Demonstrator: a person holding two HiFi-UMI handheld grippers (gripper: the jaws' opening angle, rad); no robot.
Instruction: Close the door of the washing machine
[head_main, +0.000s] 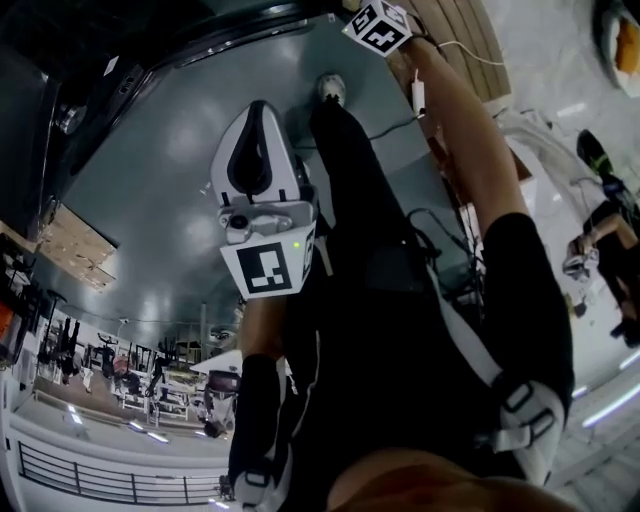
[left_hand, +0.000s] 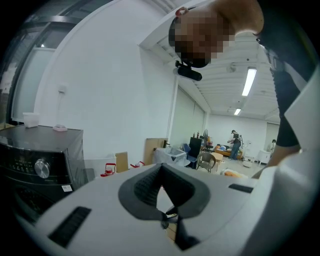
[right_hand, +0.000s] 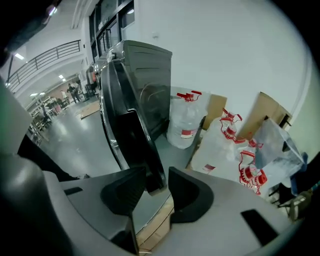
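Note:
The washing machine (right_hand: 150, 80) is a dark grey box with its round, dark-glass door (right_hand: 122, 125) swung out towards me. My right gripper (right_hand: 156, 187) has one pad on each side of the door's lower rim and is closed onto it. In the head view only that gripper's marker cube (head_main: 380, 25) shows, at the top edge. My left gripper (head_main: 262, 170) hangs lower, in front of my body, away from the machine. Its pads (left_hand: 145, 187) meet at the tips with nothing between them. The machine's front panel with a dial (left_hand: 42, 167) shows at the left of the left gripper view.
Large water jugs with red caps (right_hand: 185, 117), wrapped in plastic, stand right of the machine with cardboard sheets (right_hand: 270, 115) behind them. My shoe (head_main: 332, 88) is on the grey floor (head_main: 160, 200) below. Far off are a chair (left_hand: 205, 160) and a person (left_hand: 234, 142).

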